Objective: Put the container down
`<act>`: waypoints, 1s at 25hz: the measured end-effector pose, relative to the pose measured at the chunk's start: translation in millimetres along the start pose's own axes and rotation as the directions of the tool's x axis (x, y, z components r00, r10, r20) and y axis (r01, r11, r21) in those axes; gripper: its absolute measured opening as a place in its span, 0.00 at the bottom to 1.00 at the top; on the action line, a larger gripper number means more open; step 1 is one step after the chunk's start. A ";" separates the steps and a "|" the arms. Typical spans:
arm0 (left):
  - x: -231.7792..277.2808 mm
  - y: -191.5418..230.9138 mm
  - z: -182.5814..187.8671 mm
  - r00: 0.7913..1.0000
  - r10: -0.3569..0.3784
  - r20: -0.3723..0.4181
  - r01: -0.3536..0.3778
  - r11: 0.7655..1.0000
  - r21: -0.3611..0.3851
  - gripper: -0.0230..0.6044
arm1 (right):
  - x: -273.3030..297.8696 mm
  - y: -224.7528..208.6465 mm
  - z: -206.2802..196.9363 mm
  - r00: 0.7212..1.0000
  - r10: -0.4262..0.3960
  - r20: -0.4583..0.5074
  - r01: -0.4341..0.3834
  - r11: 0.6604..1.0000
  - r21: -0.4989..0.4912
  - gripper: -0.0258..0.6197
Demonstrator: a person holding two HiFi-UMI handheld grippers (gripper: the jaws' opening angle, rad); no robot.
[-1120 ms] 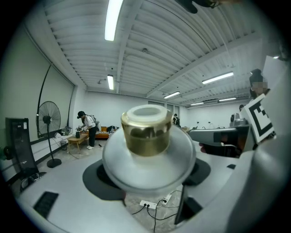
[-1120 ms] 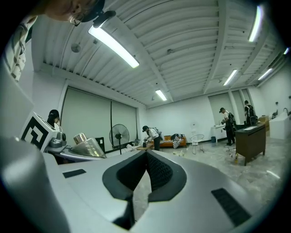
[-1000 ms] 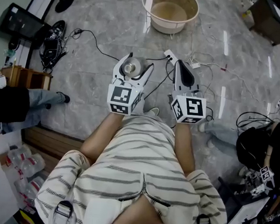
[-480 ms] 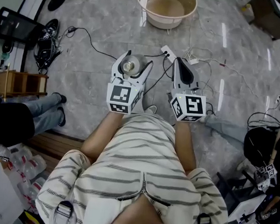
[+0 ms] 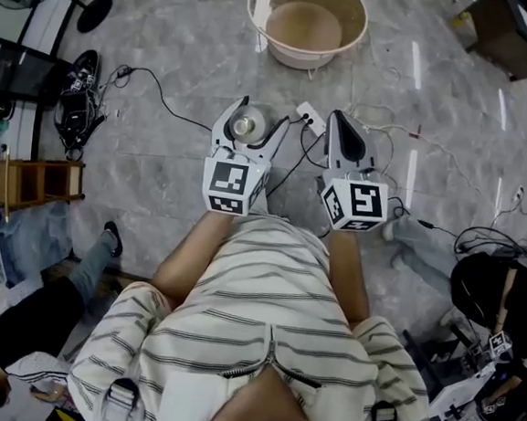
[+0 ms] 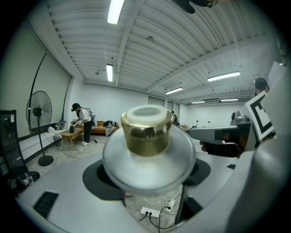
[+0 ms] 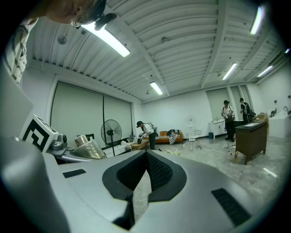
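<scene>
Since the container (image 6: 146,136) isn't down yet, the left gripper (image 5: 249,126) pinches it upright between wide jaws, while the right gripper (image 7: 146,160) alongside rides empty, jaws pressed together.

In the head view only the capped top of the container (image 5: 245,125) showed between the jaws of the left gripper (image 5: 252,114); its body was hidden beneath them. In the left gripper view its wide shoulder was blurred so close to the lens, and it covered everything below, base included. The basin (image 5: 300,60) at 12 o'clock was cut by the top edge. The black screen (image 5: 15,62) at 10 o'clock was cut by the left edge. A black bulk (image 5: 504,290) at 4 o'clock was too dark to identify. The distant figure (image 6: 83,122) at 9 o'clock in the left gripper view was too small to make out.
</scene>
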State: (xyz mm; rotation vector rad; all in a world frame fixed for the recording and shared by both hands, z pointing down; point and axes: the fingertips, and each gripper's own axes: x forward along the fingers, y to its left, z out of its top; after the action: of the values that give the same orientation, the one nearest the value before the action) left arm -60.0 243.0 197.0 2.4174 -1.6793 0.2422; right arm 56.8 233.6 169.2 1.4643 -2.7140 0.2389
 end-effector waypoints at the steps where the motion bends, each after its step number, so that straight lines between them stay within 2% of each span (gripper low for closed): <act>1: 13.6 7.0 5.2 1.000 -0.007 -0.001 0.007 1.000 0.004 0.57 | 13.7 -6.8 4.7 1.000 -0.007 0.002 0.007 1.000 0.000 0.05; 15: 174.0 101.6 66.3 0.991 -0.129 -0.042 0.130 0.991 0.027 0.57 | 176.8 -77.6 57.4 0.991 -0.131 -0.006 0.131 0.991 0.010 0.05; 25: 246.9 139.9 68.4 0.978 -0.192 -0.087 0.197 0.979 0.046 0.57 | 242.3 -112.3 51.3 0.977 -0.207 -0.045 0.208 0.977 0.040 0.05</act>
State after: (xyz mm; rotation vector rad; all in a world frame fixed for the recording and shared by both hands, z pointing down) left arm -104.0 -45.6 198.3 2.5525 -1.4079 0.3565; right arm 18.5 -35.4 159.3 1.7195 -2.5145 0.3165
